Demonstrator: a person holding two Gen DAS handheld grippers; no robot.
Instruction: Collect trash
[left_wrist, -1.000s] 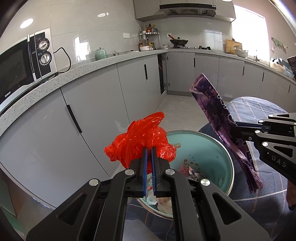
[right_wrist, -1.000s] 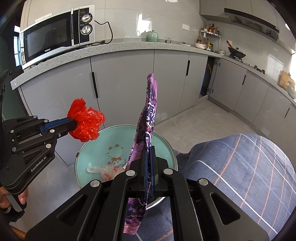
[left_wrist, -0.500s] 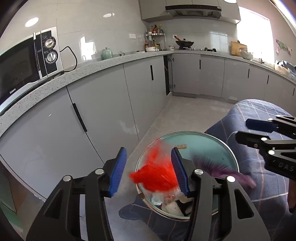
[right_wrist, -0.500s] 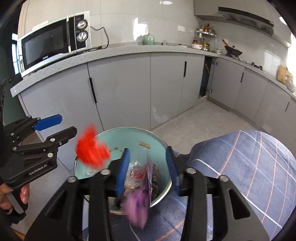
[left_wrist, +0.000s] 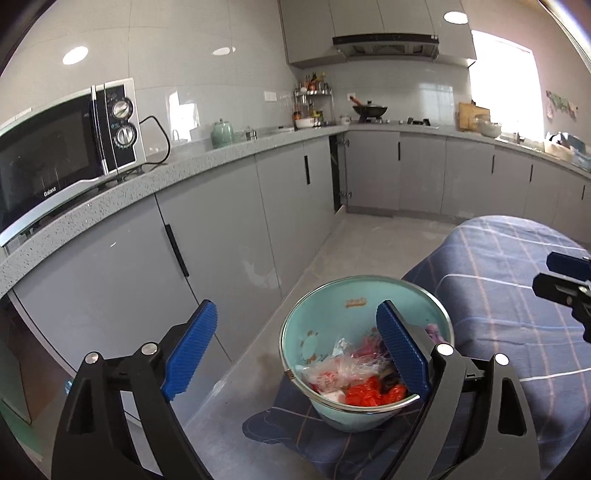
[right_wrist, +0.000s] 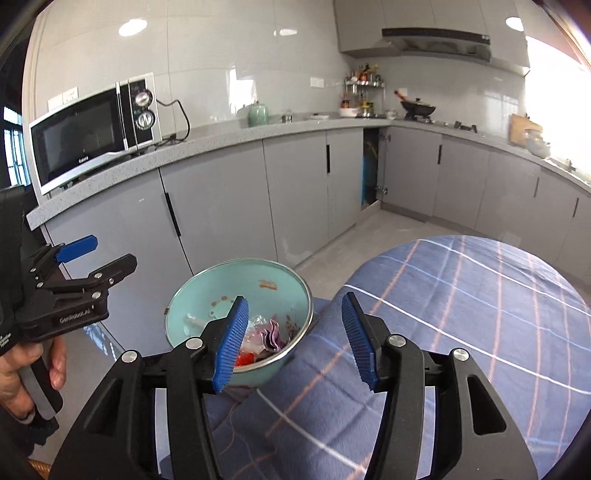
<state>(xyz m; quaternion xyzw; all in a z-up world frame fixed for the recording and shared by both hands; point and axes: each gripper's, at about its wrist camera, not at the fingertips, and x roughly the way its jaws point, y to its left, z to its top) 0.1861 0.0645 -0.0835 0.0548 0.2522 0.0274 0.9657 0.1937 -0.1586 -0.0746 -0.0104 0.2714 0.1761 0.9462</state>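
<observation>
A pale green enamel basin (left_wrist: 325, 325) (right_wrist: 207, 291) sits at the edge of a blue checked cloth and holds trash. A red plastic bag (left_wrist: 369, 395) (right_wrist: 245, 357) lies at its bottom beside a clear wrapper (left_wrist: 332, 373). A purple wrapper (right_wrist: 273, 334) lies crumpled in it too. My left gripper (left_wrist: 295, 350) hangs above the basin's near left, its jaws opening wide, nothing between them. My right gripper (right_wrist: 295, 339) hovers over the basin's right rim and the cloth, jaws opening, empty. In the right wrist view the left gripper (right_wrist: 96, 258) stands open at the left, held by a hand (right_wrist: 22, 373).
The blue checked cloth (right_wrist: 461, 314) (left_wrist: 491, 295) covers the surface to the right. Grey kitchen cabinets (left_wrist: 229, 236) and a speckled counter with a microwave (left_wrist: 66, 147) run behind the basin. Grey floor (left_wrist: 369, 236) lies beyond.
Both grippers opened and let go. The red bag and the purple wrapper fell into the basin. Both grippers drew back and rose a little.
</observation>
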